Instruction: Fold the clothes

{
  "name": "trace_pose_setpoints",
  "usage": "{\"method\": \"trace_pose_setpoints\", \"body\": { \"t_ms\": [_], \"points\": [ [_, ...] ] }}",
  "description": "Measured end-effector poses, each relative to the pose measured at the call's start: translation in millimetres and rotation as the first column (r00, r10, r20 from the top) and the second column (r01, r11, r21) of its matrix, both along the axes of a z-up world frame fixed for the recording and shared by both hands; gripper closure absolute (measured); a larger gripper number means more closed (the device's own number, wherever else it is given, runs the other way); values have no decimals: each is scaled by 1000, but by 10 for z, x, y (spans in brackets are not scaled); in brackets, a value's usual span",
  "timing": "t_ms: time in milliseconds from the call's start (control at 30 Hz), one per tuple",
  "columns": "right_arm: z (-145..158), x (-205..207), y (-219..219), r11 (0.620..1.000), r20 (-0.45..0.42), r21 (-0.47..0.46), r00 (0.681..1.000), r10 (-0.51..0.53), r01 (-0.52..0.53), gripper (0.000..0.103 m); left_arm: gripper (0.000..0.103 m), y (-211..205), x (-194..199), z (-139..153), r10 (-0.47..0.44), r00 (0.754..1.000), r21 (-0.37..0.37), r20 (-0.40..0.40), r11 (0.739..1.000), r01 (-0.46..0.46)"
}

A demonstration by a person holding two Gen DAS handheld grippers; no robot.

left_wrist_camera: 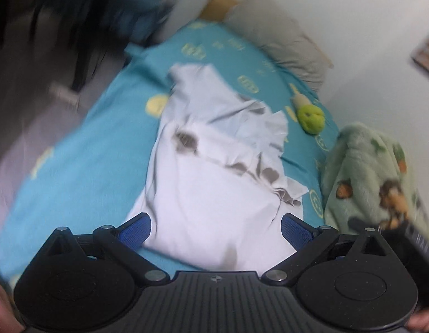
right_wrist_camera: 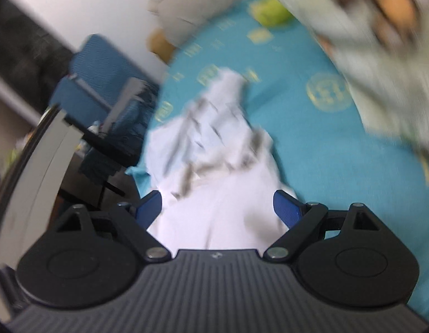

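Nearest in the left wrist view, the left claw [left_wrist_camera: 216, 231] stands wide open, its blue pads [left_wrist_camera: 136, 230] spread apart with nothing between them but air and the cloth below. The white garment [left_wrist_camera: 214, 166] lies crumpled on the bed [left_wrist_camera: 75, 166], and its near hem sits right under the gap of that claw, running away from it toward the head of the bed. Grey printed marks show in the creases around the garment's middle. Whether the pads touch the cloth cannot be told from the blur.

In the right wrist view the right claw [right_wrist_camera: 217, 208] is likewise spread open, holding nothing, and the same garment [right_wrist_camera: 214, 166] fills the space between and beyond its blue pads [right_wrist_camera: 286, 208], bunched up further off.

To the right of the garment, near its lower part, a pale green fleece blanket [left_wrist_camera: 367, 172] with brown animal figures is heaped on the bed, and a dark part of the other tool shows in front of it. Further along, right of the garment's middle, a lime green plush toy [left_wrist_camera: 310, 118] rests on the turquoise sheet. Beyond the garment, at the head of the bed, a grey pillow [left_wrist_camera: 281, 36] leans by the white wall [left_wrist_camera: 353, 14], with a mustard cushion [left_wrist_camera: 218, 5] just beside it
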State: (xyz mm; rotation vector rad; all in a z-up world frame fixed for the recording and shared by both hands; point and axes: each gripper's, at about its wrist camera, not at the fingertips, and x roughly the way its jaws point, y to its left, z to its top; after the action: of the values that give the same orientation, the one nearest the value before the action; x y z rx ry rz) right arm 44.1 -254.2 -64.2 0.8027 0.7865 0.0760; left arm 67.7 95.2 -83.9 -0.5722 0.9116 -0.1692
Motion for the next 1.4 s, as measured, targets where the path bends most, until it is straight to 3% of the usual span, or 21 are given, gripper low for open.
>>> {"method": "trace_pose_setpoints", "body": {
  "t_ms": [133, 200, 267, 367, 467, 533, 667, 733, 767, 900, 967, 1033, 1233, 1400],
  "points": [
    [-370, -68, -148, 972, -126, 219, 990, -54, 81, 14, 6, 200, 67, -336, 67, 985, -193, -160, 976, -98],
    [-518, -72, -156, 944, -171, 308, 983, -66, 117, 13, 10, 240, 59, -513, 90, 969, -241, -229, 959, -146],
    [-651, -89, -166, 900, -216, 398, 972, -93, 175, 13, 13, 189, 114, -609, 89, 957, -207, -276, 967, -149],
    [-764, -128, -123, 856, -243, 464, 962, -126, 229, 14, 13, 118, 113, -628, 95, 961, -185, -260, 972, -146],
    [-804, -62, -85, 865, -242, 445, 961, -133, 232, 21, 13, 95, 122, -637, 128, 961, -196, -247, 964, -179],
    [-831, -18, -59, 871, -242, 433, 961, -137, 233, 21, 15, 80, 128, -643, 149, 960, -204, -238, 958, -200],
    [-885, 70, -8, 882, -240, 407, 960, -146, 236, 20, 27, 49, 139, -656, 192, 956, -220, -222, 945, -241],
    [-912, 113, 18, 888, -239, 394, 959, -151, 238, 20, 36, 117, 136, -690, 228, 944, -258, -237, 922, -288],
    [-926, 135, 31, 890, -239, 388, 959, -153, 238, 25, 39, 138, 135, -701, 239, 941, -267, -241, 916, -301],
    [-957, 137, -8, 888, -242, 378, 954, -177, 261, 46, 67, 219, 128, -742, 279, 926, -301, -255, 887, -351],
    [-953, 132, -14, 899, -243, 354, 953, -179, 259, 73, 72, 260, 125, -763, 299, 917, -317, -263, 871, -375],
    [-936, 121, -17, 905, -238, 338, 954, -184, 259, 83, 83, 301, 122, -784, 318, 908, -333, -271, 854, -399],
    [-674, 31, 7, 916, -148, 335, 973, -178, 218, 89, 92, 342, 49, -498, 306, 939, -367, -156, 865, -343],
    [-249, -40, 1, 915, -58, 355, 981, -183, 192, 91, 94, 407, -55, -29, 314, 948, -374, -58, 873, -312]
  ]
}}
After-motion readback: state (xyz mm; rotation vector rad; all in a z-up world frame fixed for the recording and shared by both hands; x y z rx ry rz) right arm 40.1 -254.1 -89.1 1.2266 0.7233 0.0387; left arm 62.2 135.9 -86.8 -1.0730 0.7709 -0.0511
